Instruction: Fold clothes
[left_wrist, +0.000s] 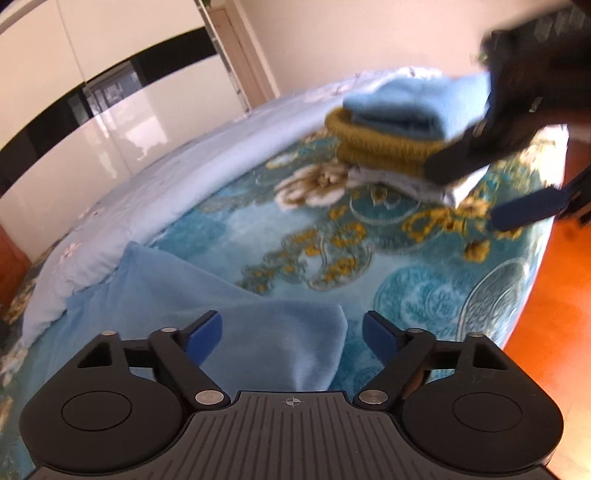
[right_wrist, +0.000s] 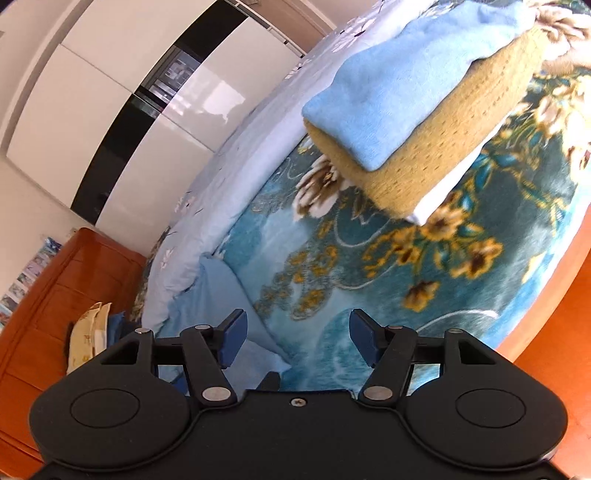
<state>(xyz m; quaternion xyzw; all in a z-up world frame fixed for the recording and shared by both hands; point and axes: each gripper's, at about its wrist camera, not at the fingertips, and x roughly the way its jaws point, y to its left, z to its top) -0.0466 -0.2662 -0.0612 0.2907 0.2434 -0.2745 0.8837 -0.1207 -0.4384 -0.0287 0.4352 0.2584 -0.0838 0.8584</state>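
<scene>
Left hand-held gripper (left_wrist: 291, 334): matte black body with a ribbed top plate bearing a small white crosshair mark; two round side housings with raised discs; black linkage arms with silver pivot pins; blue finger pads (left_wrist: 205, 336).

Right hand-held gripper (right_wrist: 295, 338): same black build, smooth plate, one central screw, blue pads.

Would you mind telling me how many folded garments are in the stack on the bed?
3: a light blue one on top, a mustard knit beneath, a white one at the bottom; more may be hidden.
</scene>
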